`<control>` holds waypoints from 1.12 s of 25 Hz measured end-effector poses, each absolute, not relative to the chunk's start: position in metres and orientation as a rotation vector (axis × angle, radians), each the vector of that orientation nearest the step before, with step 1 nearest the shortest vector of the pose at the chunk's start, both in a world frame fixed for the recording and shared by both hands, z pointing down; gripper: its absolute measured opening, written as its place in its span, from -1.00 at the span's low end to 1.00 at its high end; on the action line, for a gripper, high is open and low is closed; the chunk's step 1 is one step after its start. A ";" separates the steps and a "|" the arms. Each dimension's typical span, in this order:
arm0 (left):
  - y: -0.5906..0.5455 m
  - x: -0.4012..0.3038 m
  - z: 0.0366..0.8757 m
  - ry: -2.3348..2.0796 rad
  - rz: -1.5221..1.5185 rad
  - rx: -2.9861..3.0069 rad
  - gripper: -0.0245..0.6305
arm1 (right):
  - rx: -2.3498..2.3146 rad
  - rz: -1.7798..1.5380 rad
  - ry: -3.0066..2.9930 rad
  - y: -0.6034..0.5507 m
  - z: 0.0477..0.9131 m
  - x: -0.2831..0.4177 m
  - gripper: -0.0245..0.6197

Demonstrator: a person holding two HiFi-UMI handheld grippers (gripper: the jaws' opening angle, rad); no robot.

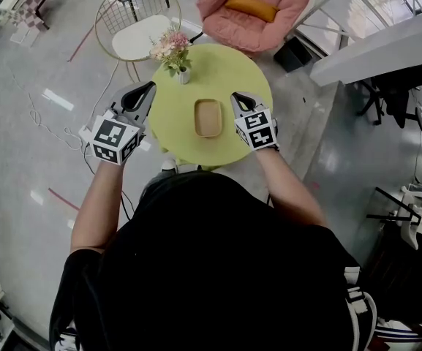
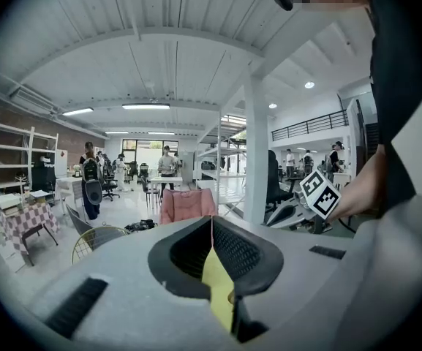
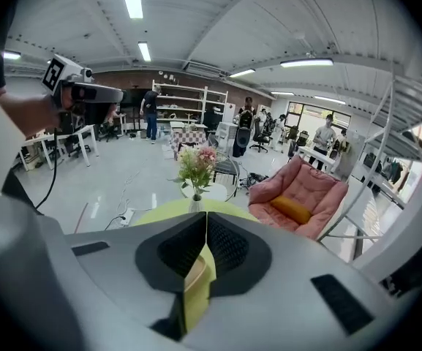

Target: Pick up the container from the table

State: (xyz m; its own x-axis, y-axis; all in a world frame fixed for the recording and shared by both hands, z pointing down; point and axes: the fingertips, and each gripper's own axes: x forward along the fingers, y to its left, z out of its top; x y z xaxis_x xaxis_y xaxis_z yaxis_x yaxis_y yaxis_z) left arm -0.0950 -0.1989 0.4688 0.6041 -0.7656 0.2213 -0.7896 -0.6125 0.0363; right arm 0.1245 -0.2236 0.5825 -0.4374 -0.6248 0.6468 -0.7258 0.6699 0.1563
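Observation:
A shallow tan rectangular container [image 1: 209, 118] lies on the round yellow-green table [image 1: 225, 72], near its front middle. My left gripper [image 1: 150, 87] hangs at the table's left edge, jaws shut with nothing between them. On the container's right side, a little apart from it, my right gripper [image 1: 235, 96] is also shut and holds nothing. In the left gripper view the jaws [image 2: 212, 222] meet at the tip and point level across the room. In the right gripper view the shut jaws [image 3: 206, 218] point down at the table [image 3: 196, 302]; a sliver of the container [image 3: 196, 272] shows below them.
A small vase of pink flowers [image 1: 174, 53] stands at the table's far left. Behind the table are a wire chair with a white seat [image 1: 141, 28] and a pink armchair [image 1: 258, 9]. Cables lie on the floor at left. A grey desk [image 1: 386, 46] stands at right.

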 end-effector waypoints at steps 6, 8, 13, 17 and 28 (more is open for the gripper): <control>-0.196 -0.086 0.477 -1.268 0.291 2.701 -0.87 | 0.956 0.226 -2.168 -0.208 0.623 0.121 -0.79; -0.195 -0.086 0.480 -1.256 0.295 2.699 -0.87 | 0.920 0.251 -2.156 -0.201 0.636 0.119 -0.79; -0.193 -0.092 0.485 -1.240 0.335 2.695 -0.87 | 0.868 0.287 -2.151 -0.194 0.652 0.115 -0.79; -0.191 -0.096 0.490 -1.243 0.347 2.681 -0.87 | 0.815 0.329 -2.120 -0.187 0.678 0.117 -0.77; -0.186 -0.112 0.502 -1.277 0.375 2.638 -0.87 | 0.647 0.364 -2.041 -0.171 0.731 0.116 -0.66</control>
State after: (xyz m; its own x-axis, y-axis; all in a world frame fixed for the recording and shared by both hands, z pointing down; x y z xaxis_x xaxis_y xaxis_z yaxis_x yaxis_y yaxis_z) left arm -0.1120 -0.1864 0.5022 0.5975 -0.7416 0.3051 -0.7887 -0.6121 0.0567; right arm 0.1162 -0.1713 0.7314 -0.4263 -0.2999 0.8534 -0.5762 0.8173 -0.0007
